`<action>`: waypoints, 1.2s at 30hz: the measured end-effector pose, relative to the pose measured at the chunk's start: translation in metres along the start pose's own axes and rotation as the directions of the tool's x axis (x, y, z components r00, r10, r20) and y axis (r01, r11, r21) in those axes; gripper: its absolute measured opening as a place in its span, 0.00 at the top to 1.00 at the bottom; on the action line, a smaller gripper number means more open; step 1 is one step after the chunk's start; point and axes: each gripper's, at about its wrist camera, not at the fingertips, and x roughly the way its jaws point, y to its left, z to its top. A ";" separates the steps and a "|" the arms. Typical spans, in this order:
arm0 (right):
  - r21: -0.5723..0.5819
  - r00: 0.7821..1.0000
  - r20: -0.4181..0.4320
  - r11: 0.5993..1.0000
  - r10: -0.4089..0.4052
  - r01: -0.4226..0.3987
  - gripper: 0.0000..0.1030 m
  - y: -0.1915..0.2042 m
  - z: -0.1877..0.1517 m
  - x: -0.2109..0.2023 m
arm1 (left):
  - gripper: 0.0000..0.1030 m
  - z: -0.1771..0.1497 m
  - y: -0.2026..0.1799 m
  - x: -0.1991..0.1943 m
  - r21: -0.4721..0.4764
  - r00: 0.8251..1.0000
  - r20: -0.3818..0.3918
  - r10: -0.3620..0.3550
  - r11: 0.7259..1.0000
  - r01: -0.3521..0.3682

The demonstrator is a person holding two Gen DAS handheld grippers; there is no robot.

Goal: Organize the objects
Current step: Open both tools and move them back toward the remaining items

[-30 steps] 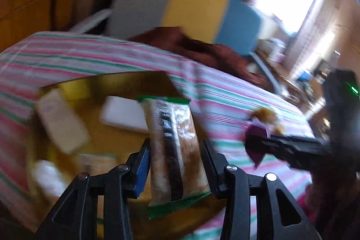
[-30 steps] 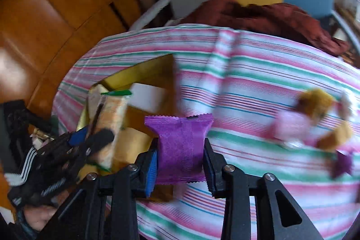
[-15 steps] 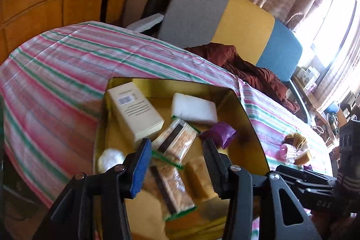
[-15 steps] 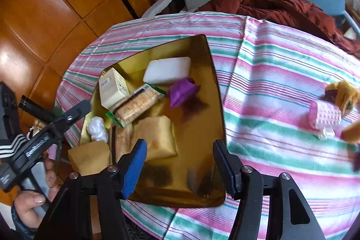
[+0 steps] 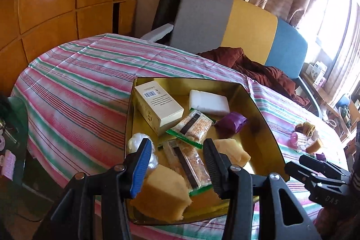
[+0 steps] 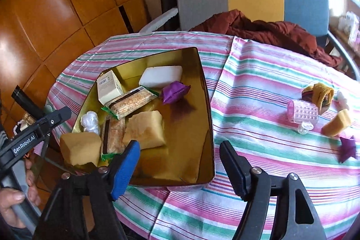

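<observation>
Both grippers tilt downward, empty: left gripper (image 5: 176, 163) parted over the gold tray (image 6: 203, 105), right gripper (image 6: 180, 167) opening. Ahead: 2 snack bars (image 5: 191, 126), 2 sponges (image 6: 145, 128).

Your left gripper (image 5: 177, 163) is black plastic with triangular cut-outs in its finger arms, a silver screw at each pivot, and one bright blue pad (image 5: 140, 169) facing a black ribbed one. Your right gripper (image 6: 180, 169) matches it: blue pad (image 6: 124, 169), black ribbed finger, silver screws. White "GenRobot.AI" lettering runs along the left tool's side, where your hand (image 6: 15, 201) wraps its grey handle.
</observation>
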 end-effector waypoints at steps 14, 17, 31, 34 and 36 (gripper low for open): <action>0.013 0.998 0.054 0.999 -0.040 0.040 0.24 -0.015 -0.012 -0.019 | 0.53 -0.007 -0.042 -0.015 0.144 0.999 0.031 -0.013 0.990 0.009; 0.033 0.997 0.058 0.998 -0.048 0.046 0.24 -0.023 -0.012 -0.023 | 0.53 -0.010 -0.050 -0.013 0.161 0.999 0.018 -0.029 0.987 0.026; 0.119 0.990 0.068 0.986 -0.123 0.114 0.17 -0.067 -0.022 -0.037 | 0.53 -0.032 -0.098 -0.005 0.288 0.996 -0.048 -0.070 0.954 0.081; 0.145 0.989 0.062 0.981 -0.135 0.125 0.17 -0.079 -0.026 -0.039 | 0.53 -0.036 -0.107 -0.003 0.316 0.995 -0.060 -0.075 0.944 0.091; 0.161 0.988 0.057 0.978 -0.146 0.136 0.17 -0.086 -0.028 -0.039 | 0.53 -0.038 -0.112 -0.002 0.330 0.995 -0.064 -0.078 0.939 0.095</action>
